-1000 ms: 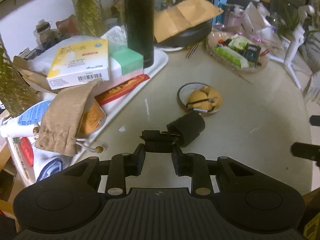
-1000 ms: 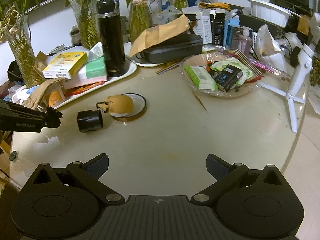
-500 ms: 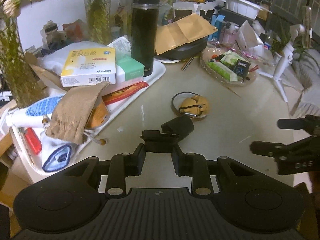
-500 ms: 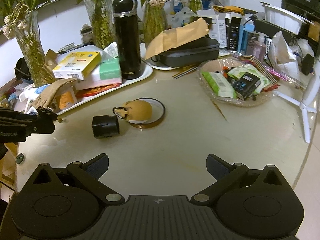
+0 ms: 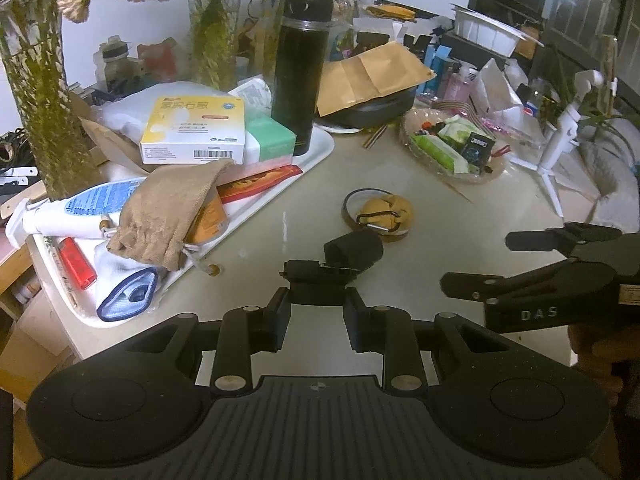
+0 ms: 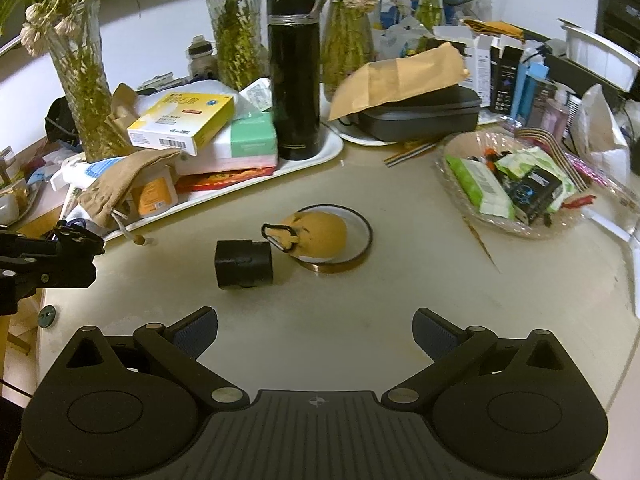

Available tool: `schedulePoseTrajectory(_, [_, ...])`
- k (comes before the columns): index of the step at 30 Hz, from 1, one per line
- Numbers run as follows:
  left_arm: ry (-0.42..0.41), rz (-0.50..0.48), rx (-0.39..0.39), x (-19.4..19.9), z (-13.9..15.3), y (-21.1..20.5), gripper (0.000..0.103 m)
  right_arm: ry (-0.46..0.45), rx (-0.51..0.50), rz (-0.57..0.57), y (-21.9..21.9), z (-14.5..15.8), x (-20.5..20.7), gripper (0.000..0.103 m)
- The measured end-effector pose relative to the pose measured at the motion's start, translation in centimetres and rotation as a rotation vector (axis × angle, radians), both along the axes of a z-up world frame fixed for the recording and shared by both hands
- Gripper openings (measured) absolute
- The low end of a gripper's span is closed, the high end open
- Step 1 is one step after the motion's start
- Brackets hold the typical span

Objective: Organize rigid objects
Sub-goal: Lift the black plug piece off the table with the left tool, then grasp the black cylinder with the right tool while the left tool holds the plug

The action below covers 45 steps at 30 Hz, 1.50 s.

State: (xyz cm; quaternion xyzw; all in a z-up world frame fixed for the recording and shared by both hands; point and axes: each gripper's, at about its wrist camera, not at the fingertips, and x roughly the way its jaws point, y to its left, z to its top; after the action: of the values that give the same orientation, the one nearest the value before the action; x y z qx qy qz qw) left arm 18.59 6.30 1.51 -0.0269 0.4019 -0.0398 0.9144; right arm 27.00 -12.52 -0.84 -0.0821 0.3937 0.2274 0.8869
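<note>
Left gripper [image 5: 316,300] first: its fingers [image 5: 278,316] are drawn in narrow and clamped on a small black block-shaped part [image 5: 316,284], lifted clear of the counter [image 5: 460,240]. What exactly that part is, I cannot tell. Just beyond the fingertips lies a black cylinder [image 5: 354,248] on its side, and past it a tan pouch with a carabiner [image 5: 386,214] sitting on a dark-rimmed round dish [image 5: 352,200].

Off to the left of those fingers runs a white tray [image 5: 316,152] piled with goods: a yellow-and-white box [image 5: 194,132] on top of a mint-green pack [image 5: 272,140], a brown drawstring bag [image 5: 160,216] draped over the near end, a red lighter [image 5: 76,262], and a tall black flask [image 5: 298,80] standing upright at the far end.

Over to the right gripper [image 6: 316,332]: fingers [image 6: 196,330] spread wide, nothing between them, only bare counter. Ahead and slightly left of them lies the same black cylinder [image 6: 244,264], its end just beside the carabiner of the tan pouch [image 6: 320,234]. The left gripper's tip [image 6: 64,256] shows at the far left edge of this view with the black part in its fingers.

To the right, a clear basket [image 6: 460,148] holds green wipe packets [image 6: 480,188], well apart from the cylinder. A white tripod stand [image 5: 560,140] stands beyond it.
</note>
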Motion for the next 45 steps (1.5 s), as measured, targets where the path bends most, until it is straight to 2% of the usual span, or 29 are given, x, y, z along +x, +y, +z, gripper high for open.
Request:
schedulePoseTrajectory(16, [0.034, 0.025, 0.052, 0.4, -0.5, -0.3, 0.029, 0.027, 0.002, 0.134, 3.1, -0.8, 2.6, 0.102])
schedulePoseTrajectory(23, [0.084, 0.079, 0.102, 0.7, -1.1, 0.5, 0.029, 0.073, -0.006, 0.203, 5.2, -2.1, 3.5, 0.093])
schedulePoseTrajectory(27, [0.100, 0.104, 0.132, 0.8, -1.3, 0.9, 0.029, 0.111, -0.004, 0.214, 6.0, -3.0, 4.3, 0.087])
schedulePoseTrajectory(40, [0.130, 0.136, 0.166, 0.6, -1.6, 2.2, 0.029, 0.157, -0.029, 0.171, 8.2, -5.1, 6.5, 0.079])
schedulePoseTrajectory(43, [0.134, 0.133, 0.163, 0.6, -1.6, 2.3, 0.029, 0.150, -0.035, 0.158, 8.6, -5.1, 6.6, 0.068])
schedulePoseTrajectory(45, [0.136, 0.129, 0.157, 0.6, -1.6, 2.4, 0.029, 0.149, -0.049, 0.153, 8.8, -5.2, 6.7, 0.048])
